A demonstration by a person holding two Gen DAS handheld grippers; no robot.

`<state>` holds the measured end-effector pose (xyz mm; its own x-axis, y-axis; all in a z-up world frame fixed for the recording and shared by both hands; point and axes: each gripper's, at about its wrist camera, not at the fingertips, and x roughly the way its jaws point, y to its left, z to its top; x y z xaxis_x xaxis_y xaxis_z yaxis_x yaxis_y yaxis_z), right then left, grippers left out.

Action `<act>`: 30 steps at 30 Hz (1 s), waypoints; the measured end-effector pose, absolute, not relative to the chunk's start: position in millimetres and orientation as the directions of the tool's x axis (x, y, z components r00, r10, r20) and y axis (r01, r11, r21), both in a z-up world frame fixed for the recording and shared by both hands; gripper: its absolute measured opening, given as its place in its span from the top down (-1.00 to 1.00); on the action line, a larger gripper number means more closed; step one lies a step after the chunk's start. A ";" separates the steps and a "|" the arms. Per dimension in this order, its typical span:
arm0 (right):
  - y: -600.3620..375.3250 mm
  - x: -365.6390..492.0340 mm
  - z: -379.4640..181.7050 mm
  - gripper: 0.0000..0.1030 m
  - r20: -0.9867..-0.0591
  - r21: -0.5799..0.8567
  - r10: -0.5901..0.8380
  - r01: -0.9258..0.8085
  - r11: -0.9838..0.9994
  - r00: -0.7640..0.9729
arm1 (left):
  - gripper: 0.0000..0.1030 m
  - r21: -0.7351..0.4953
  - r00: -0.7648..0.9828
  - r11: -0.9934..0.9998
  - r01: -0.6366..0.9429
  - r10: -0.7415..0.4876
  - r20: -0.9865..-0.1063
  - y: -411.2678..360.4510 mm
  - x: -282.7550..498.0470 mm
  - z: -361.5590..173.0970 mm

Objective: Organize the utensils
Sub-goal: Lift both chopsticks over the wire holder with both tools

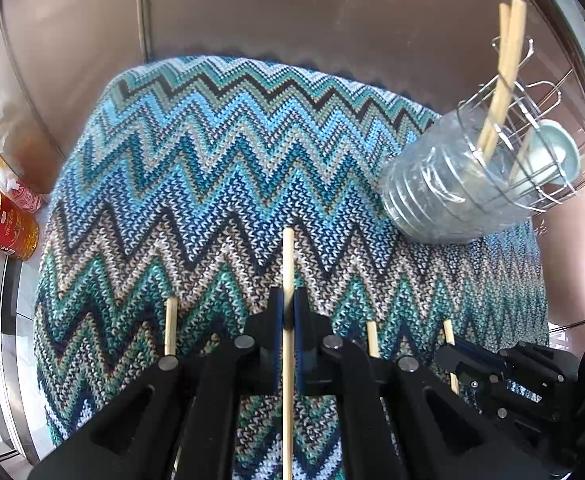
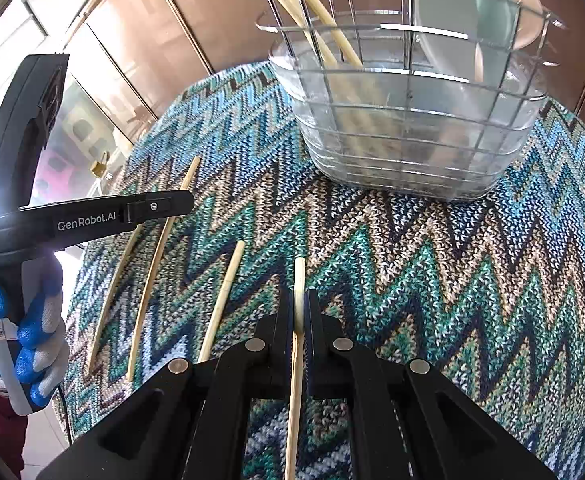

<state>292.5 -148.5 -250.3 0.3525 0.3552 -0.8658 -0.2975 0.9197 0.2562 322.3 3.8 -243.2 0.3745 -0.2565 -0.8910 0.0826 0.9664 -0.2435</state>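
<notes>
Wooden chopsticks are clamped in both tools. The right hand-held gripper is clenched on one chopstick, whose long axis runs straight forward along the fingers. The wire utensil basket stands ahead and slightly right, near the bench's far edge, nearer this hand. The left hand-held gripper likewise grips a chopstick; three loose chopsticks lie between the two on the zigzag cloth.

Black tool, blue-white glove
</notes>
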 end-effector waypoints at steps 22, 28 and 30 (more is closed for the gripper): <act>-193.7 239.3 -123.7 0.90 -0.559 0.259 0.480 -0.408 0.876 0.677 | 0.92 -0.333 0.570 0.926 0.175 -0.371 -0.733 17.2 270.8 -145.8; -208.5 249.5 -60.8 0.90 -0.336 0.183 0.439 -0.399 0.898 0.834 | 0.92 -0.393 0.707 0.886 0.246 -0.441 -0.552 3.7 272.7 -79.5; -208.8 259.1 -43.1 0.90 -0.248 0.162 0.417 -0.387 0.908 0.875 | 0.92 -0.401 0.755 0.877 0.264 -0.447 -0.480 -1.9 278.1 -57.3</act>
